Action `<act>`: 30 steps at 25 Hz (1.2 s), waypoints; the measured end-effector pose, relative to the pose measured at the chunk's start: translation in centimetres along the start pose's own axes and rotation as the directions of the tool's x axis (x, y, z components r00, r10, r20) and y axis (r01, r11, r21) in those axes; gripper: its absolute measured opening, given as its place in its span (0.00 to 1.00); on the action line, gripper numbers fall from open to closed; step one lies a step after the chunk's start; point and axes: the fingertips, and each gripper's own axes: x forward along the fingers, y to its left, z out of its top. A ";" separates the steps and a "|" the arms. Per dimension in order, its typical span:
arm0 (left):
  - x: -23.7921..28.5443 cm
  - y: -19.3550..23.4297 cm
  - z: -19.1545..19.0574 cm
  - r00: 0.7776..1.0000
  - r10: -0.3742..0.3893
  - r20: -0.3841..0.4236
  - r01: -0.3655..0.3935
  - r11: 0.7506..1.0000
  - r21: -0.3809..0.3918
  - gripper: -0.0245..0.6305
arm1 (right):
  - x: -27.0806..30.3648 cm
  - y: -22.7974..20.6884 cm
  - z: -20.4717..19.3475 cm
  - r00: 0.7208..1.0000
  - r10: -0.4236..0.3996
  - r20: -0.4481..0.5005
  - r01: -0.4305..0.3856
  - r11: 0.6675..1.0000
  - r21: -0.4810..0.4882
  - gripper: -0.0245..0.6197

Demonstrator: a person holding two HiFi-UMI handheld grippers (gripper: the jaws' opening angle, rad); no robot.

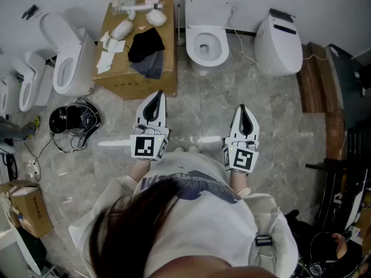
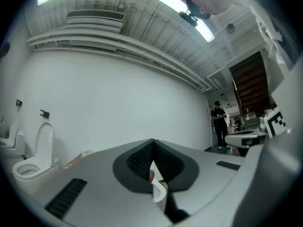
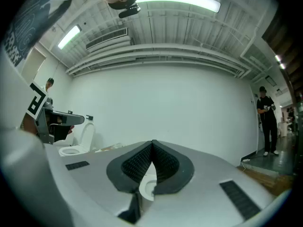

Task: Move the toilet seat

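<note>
Toilet seat (image 1: 222, 44): lies on the bowl of the white toilet (image 1: 200, 68) at the far wall, lid (image 1: 207, 7) raised behind it. Just left of this toilet stands a cardboard box (image 1: 116, 68) bearing a dark cloth (image 1: 146, 44). Left gripper (image 1: 156, 94): held level over the tiled floor (image 1: 197, 109), fingers closed together, nothing between them. Right gripper (image 1: 242, 108): likewise level, fingers closed and empty. Both are well apart from the seat.

Nothing legible
Left gripper (image 1: 155, 97) and right gripper (image 1: 242, 110) cubes bear square markers only; shirt (image 1: 191, 207) print blurred.
</note>
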 end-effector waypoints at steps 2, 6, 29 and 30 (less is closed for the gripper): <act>-0.1 0.0 0.0 1.000 0.001 0.003 -0.001 1.000 0.003 0.03 | 0.0 0.1 0.0 1.000 0.004 -0.005 -0.004 1.000 -0.014 0.05; -0.2 0.0 0.0 1.000 0.004 0.002 -0.004 1.000 0.007 0.03 | -0.1 0.2 0.0 1.000 0.007 -0.003 -0.007 1.000 -0.014 0.05; -1.5 3.1 -0.4 1.000 0.011 -0.026 -0.010 0.999 0.052 0.03 | -0.6 2.7 -0.9 0.998 0.039 -0.042 -0.039 0.999 -0.007 0.10; -1.5 3.3 -0.6 1.000 0.004 -0.031 -0.003 0.998 0.056 0.03 | -0.5 2.8 -1.0 0.998 0.034 -0.048 -0.034 0.999 -0.011 0.10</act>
